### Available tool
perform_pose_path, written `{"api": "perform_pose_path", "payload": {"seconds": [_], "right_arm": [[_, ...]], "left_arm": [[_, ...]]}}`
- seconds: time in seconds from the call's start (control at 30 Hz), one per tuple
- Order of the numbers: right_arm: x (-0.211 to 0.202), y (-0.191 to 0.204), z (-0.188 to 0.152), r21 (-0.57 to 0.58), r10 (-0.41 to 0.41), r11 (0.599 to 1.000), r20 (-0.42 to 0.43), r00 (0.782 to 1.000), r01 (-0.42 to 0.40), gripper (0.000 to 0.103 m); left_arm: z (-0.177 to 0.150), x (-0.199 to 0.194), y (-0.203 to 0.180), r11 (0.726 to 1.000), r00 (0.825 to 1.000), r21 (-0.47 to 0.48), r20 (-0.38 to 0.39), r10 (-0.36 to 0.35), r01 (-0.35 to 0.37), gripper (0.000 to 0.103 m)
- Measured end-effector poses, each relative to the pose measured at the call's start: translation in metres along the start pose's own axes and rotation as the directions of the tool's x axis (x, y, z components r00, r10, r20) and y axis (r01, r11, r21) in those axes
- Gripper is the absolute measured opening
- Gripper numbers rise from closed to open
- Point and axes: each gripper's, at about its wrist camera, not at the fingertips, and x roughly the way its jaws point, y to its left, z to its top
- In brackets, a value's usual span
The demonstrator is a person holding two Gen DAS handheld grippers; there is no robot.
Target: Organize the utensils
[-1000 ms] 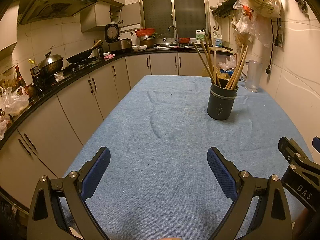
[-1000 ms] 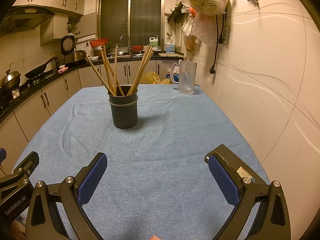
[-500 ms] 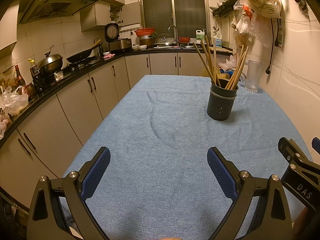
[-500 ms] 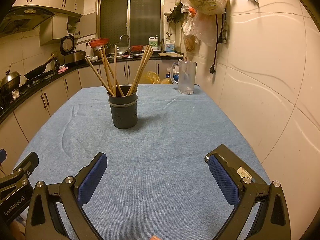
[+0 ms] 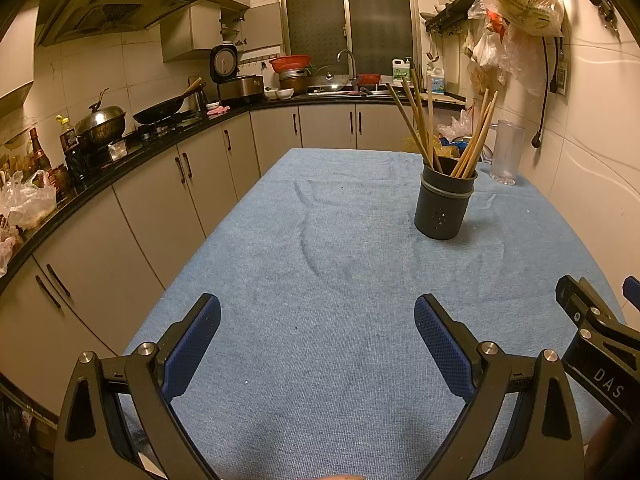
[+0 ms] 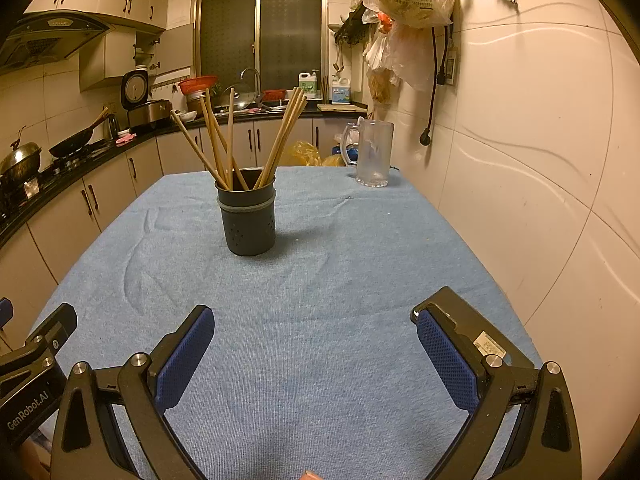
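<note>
nothing has moved: our left claw point(image 5: 316, 344) and right claw point(image 6: 314, 344) stay open and empty at the worktop's point(image 6: 360, 280) near edge; chopsticks point(image 6: 224, 140) already stand in the holder point(image 6: 250, 224), so organizing looks done.

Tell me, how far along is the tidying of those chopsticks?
It looks finished, or nearly so. Done: the chopsticks all stand in the dark holder on the blue cloth. In hand: nothing; the left gripper and right gripper are both open and empty. Left: no loose utensil shows on the cloth, so I see nothing more to collect.
</note>
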Motion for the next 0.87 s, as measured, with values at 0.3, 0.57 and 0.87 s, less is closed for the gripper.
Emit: {"api": "perform_pose_path", "payload": {"seconds": [0.3,0.57,0.87], "right_arm": [[0.006,0.003,-0.001,0.001,0.004,1.0,-0.014,1.0,-0.004,0.103],[0.019,0.008,0.003,-0.009,0.012,1.0,-0.028,1.0,-0.012,0.103],[0.049,0.005,0.011,-0.017,0.013,1.0,-0.088,0.996,-0.014,0.103]], "left_arm": [[-0.001,0.006,-0.001,1.0,1.0,-0.009,-0.012,0.005,-0.005,0.097],[0.004,0.018,0.005,0.999,0.999,-0.035,-0.028,0.016,-0.017,0.097],[0.009,0.055,0.02,0.998,0.995,-0.061,-0.103,0.008,-0.014,0.097]]}}
